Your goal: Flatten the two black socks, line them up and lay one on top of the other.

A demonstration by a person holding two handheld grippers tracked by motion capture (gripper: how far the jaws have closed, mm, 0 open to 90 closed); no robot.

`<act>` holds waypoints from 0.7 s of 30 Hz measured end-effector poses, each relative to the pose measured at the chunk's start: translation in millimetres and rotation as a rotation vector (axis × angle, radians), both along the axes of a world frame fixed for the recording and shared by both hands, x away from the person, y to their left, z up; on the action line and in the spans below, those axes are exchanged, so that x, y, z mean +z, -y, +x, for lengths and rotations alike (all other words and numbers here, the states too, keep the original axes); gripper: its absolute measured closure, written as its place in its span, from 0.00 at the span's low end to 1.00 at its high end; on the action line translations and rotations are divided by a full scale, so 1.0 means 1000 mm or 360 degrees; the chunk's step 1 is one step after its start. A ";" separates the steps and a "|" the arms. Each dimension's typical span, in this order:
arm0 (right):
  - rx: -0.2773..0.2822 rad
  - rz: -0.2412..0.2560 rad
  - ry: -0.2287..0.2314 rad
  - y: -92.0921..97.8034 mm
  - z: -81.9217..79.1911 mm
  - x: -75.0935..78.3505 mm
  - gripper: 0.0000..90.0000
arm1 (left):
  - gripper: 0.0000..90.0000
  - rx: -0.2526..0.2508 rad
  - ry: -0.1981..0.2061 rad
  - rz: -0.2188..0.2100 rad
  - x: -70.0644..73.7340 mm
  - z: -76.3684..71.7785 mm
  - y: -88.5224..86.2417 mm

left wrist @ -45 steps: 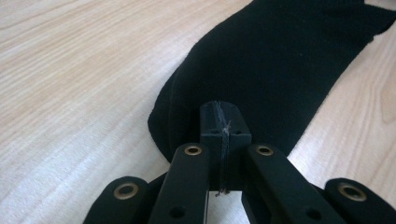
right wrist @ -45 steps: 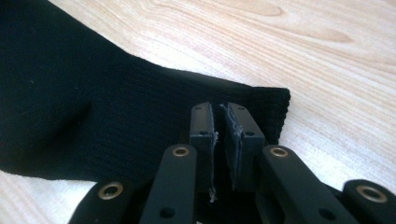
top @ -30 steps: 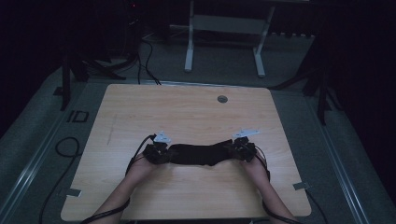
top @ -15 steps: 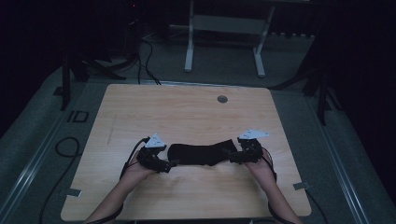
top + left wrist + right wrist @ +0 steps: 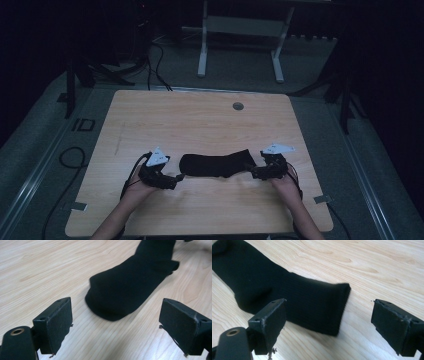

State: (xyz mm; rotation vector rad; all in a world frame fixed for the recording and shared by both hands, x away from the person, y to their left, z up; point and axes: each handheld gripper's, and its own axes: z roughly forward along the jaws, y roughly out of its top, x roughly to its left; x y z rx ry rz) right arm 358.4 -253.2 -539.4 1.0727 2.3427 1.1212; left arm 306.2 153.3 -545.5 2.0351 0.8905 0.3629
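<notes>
A black sock (image 5: 217,164) lies flat across the near middle of the wooden table (image 5: 200,125). My left gripper (image 5: 176,179) sits just off the sock's left end, open. In the left gripper view the rounded toe end (image 5: 130,285) lies ahead of the wide-spread jaws, and nothing is between them (image 5: 115,325). My right gripper (image 5: 254,173) stands at the sock's right end, open. In the right gripper view the cuff end (image 5: 287,292) reaches in beside the left jaw, untouched; the gripper (image 5: 328,322) holds nothing.
A round grommet (image 5: 238,106) is set in the table near its far edge. Beyond the table a white metal stand (image 5: 240,45) rests on the floor, with cables (image 5: 155,55) to the left. Bare wood spreads behind the sock.
Both grippers have drawn back slightly from the sock's ends, the left one toward the near left. The sock lies loose between them.
</notes>
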 end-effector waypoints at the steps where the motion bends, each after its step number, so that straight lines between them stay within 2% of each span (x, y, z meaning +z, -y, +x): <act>1: -0.0011 -0.0004 0.0002 0.002 -0.001 -0.001 0.14 | 0.13 0.0012 -0.0005 -0.0003 -0.002 -0.001 -0.003; 8: -0.0075 0.0004 -0.0003 0.023 -0.009 -0.006 0.15 | 0.13 0.0055 0.0005 -0.0019 -0.005 -0.011 -0.018; 12: -0.0127 0.0006 0.0014 0.035 -0.012 -0.010 0.14 | 0.13 0.0084 0.0027 0.0002 -0.005 -0.016 -0.027; 21: -0.0204 0.0009 -0.0019 0.063 -0.021 -0.016 0.15 | 0.13 0.0138 0.0029 -0.0006 -0.006 -0.025 -0.051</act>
